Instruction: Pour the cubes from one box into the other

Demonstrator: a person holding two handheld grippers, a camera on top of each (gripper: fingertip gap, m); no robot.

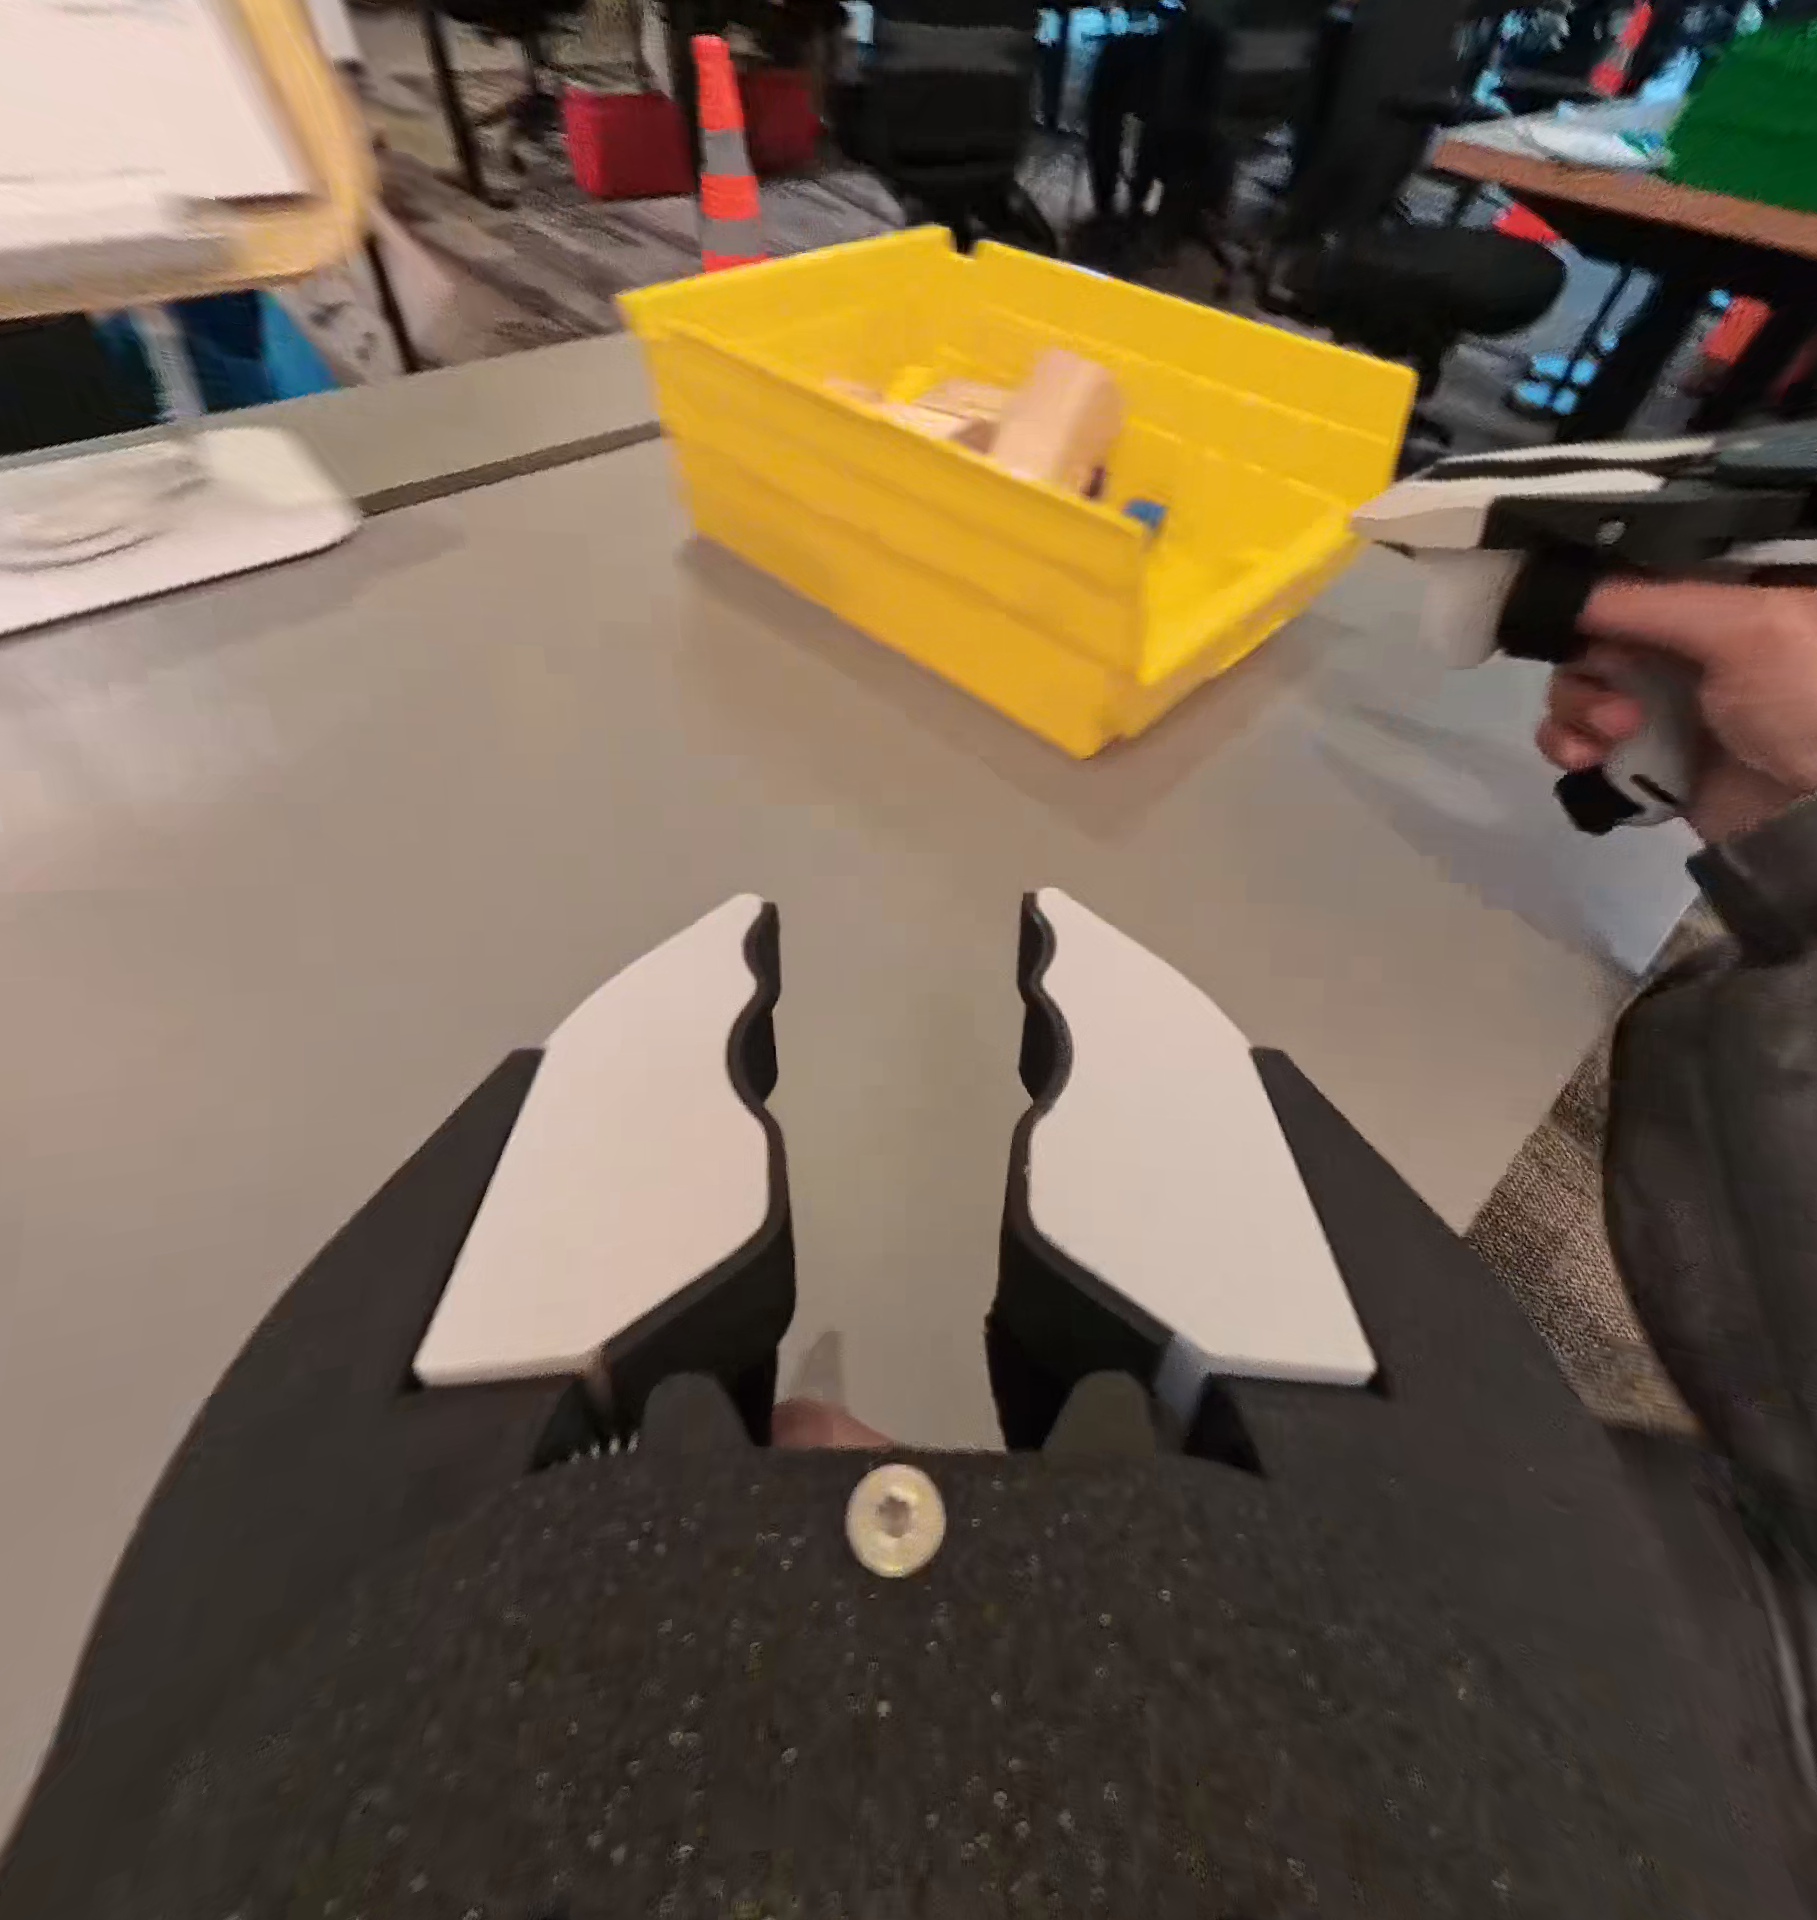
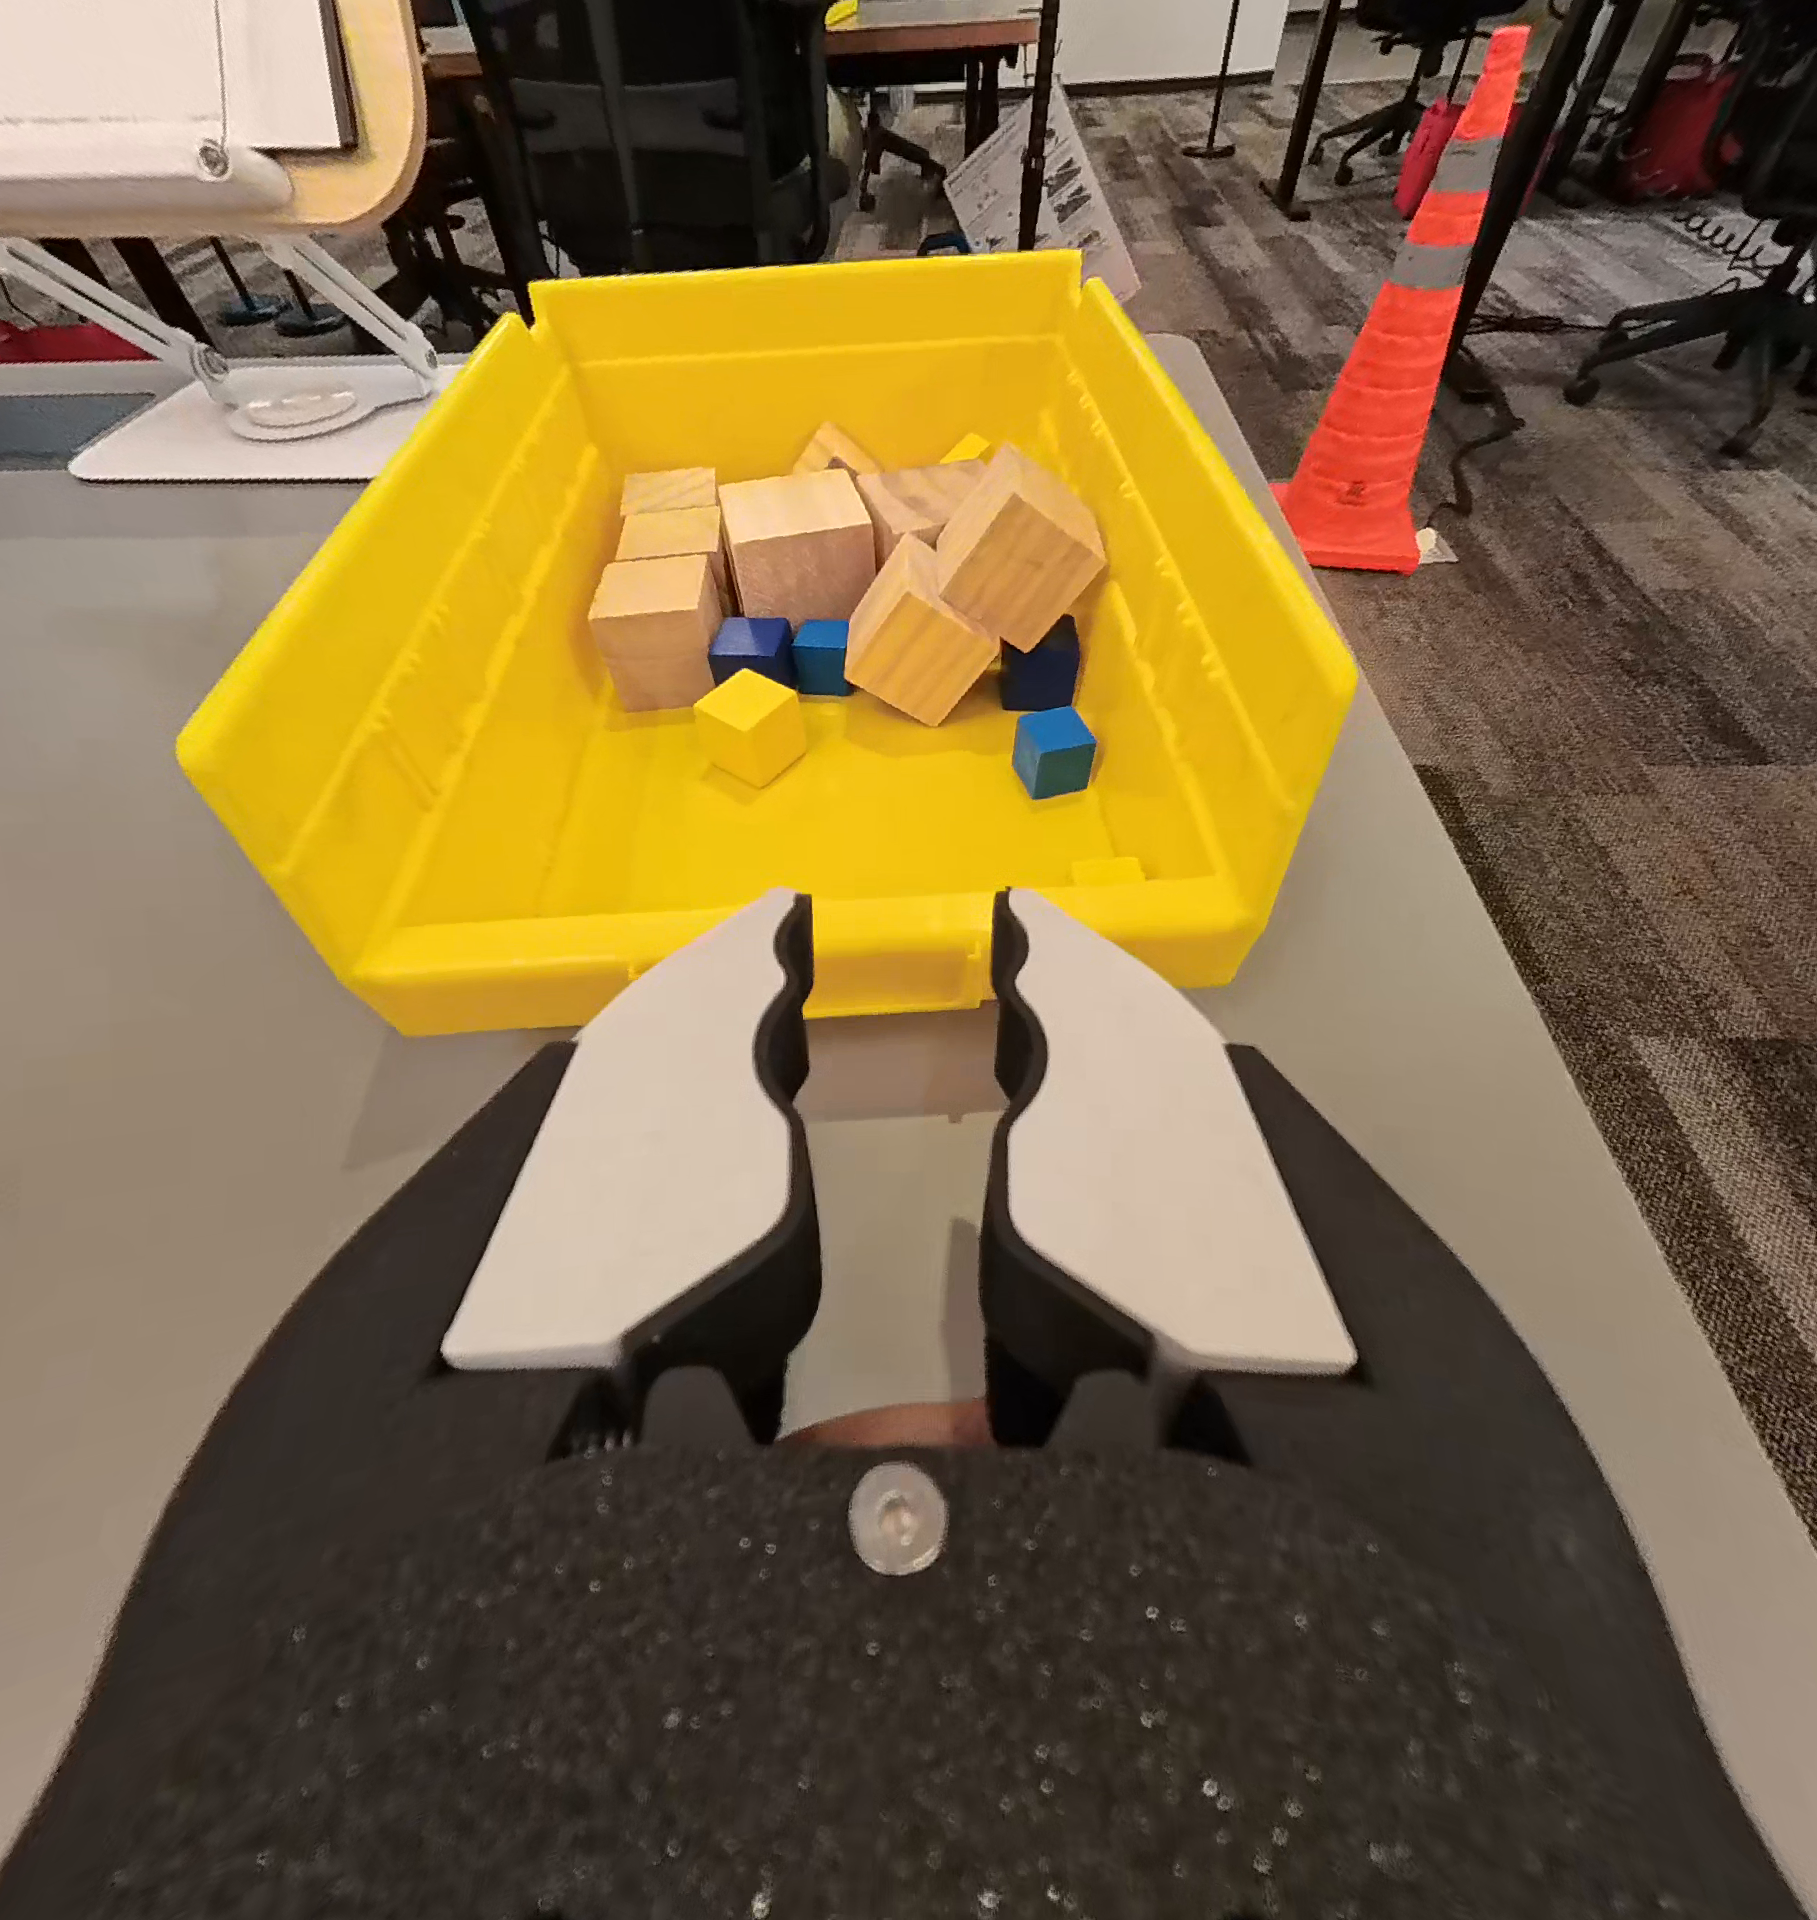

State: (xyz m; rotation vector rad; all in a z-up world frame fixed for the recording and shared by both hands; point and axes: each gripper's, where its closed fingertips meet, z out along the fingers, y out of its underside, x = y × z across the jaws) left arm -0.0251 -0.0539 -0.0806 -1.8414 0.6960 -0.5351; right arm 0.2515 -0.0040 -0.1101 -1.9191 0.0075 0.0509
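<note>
A yellow plastic box (image 2: 384, 748) stands on the grey table and holds several wooden cubes (image 2: 795, 540), small blue cubes (image 2: 1051, 750) and a yellow cube (image 2: 750, 725). In the left wrist view the same box (image 1: 883, 561) sits ahead and to the right. My right gripper (image 2: 899, 909) is open and empty, its tips just before the box's low front lip. It also shows in the left wrist view (image 1: 1403, 520), level with the box's near end. My left gripper (image 1: 899, 914) is open and empty over bare table, well short of the box. I see only one box.
The grey table (image 1: 364, 831) ends at the right, with carpet beyond (image 2: 1662, 831). An orange traffic cone (image 2: 1403, 343) stands on the floor past the box. A white lamp base (image 2: 260, 426) rests at the table's far left. A person's hand (image 1: 1714, 675) holds the right gripper.
</note>
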